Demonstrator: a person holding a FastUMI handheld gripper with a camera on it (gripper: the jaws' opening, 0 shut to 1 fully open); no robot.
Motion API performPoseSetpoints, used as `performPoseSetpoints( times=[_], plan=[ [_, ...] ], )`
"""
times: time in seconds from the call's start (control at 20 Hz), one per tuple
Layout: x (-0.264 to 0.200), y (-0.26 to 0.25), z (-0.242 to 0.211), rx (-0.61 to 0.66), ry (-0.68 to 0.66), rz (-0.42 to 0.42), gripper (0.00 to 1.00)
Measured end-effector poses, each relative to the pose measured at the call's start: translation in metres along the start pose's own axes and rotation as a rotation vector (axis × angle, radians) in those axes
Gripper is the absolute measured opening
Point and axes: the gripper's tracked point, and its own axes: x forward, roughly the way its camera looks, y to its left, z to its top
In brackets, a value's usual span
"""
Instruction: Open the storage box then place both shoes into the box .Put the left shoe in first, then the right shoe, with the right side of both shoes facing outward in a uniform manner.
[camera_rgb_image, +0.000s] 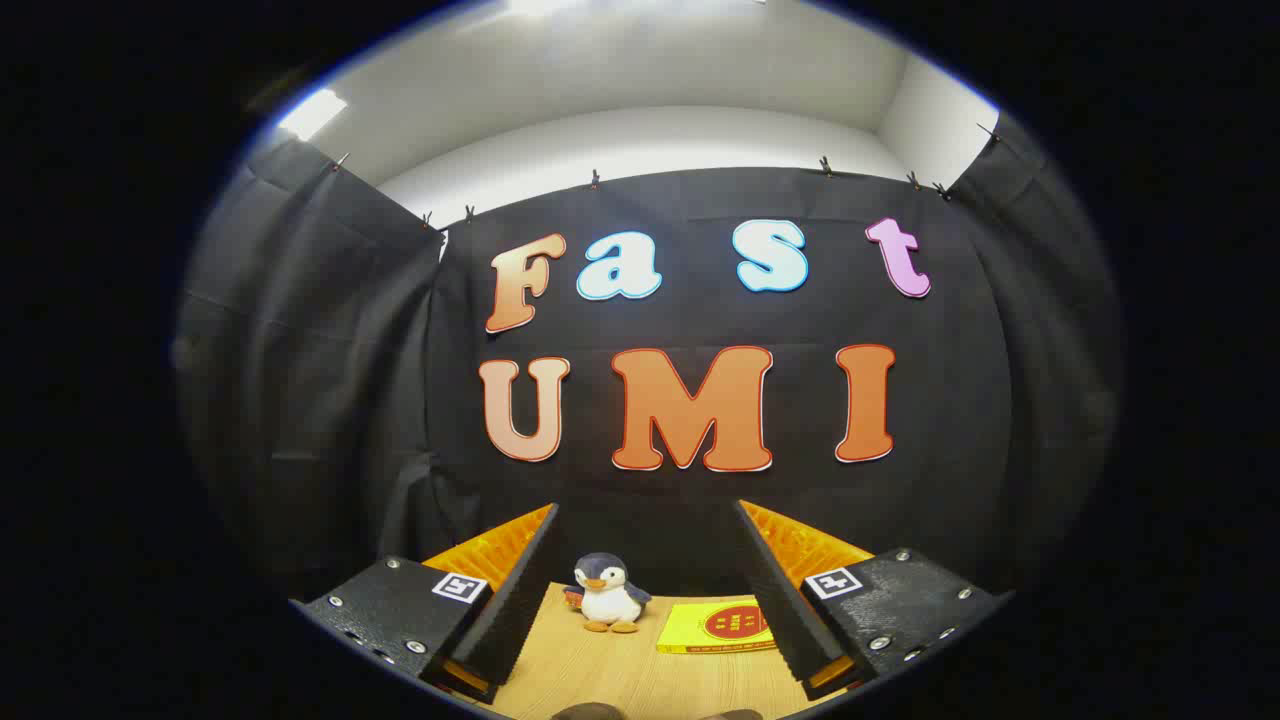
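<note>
My gripper (645, 560) is held up and level, open wide, with nothing between its fingers. One finger (515, 590) and the other finger (785, 590) frame the far part of a wooden table (600, 670). At the very bottom, between the fingers, two small dark rounded shapes (590, 712) peek in; I cannot tell what they are.
A plush penguin (608, 592) stands on the table beyond the fingers, near the black cloth wall. A flat yellow box with a red round mark (715, 628) lies to its right, close to the right finger. Black cloth closes in the back and both sides.
</note>
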Motion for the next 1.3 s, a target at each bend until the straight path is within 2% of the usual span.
performPoseSetpoints(
  times=[0.5,0.75,1.0,1.2,1.3],
  plan=[
    [-0.006,0.004,-0.005,-0.066,0.030,0.023,0.99],
    [-0.008,0.002,-0.011,-0.092,0.055,0.002,0.99],
    [-0.015,0.032,-0.052,0.019,0.175,0.093,0.99],
    [-0.027,0.073,-0.108,0.178,0.358,0.215,1.00],
    [-0.033,0.089,-0.134,0.214,0.450,0.261,0.99]
  ],
)
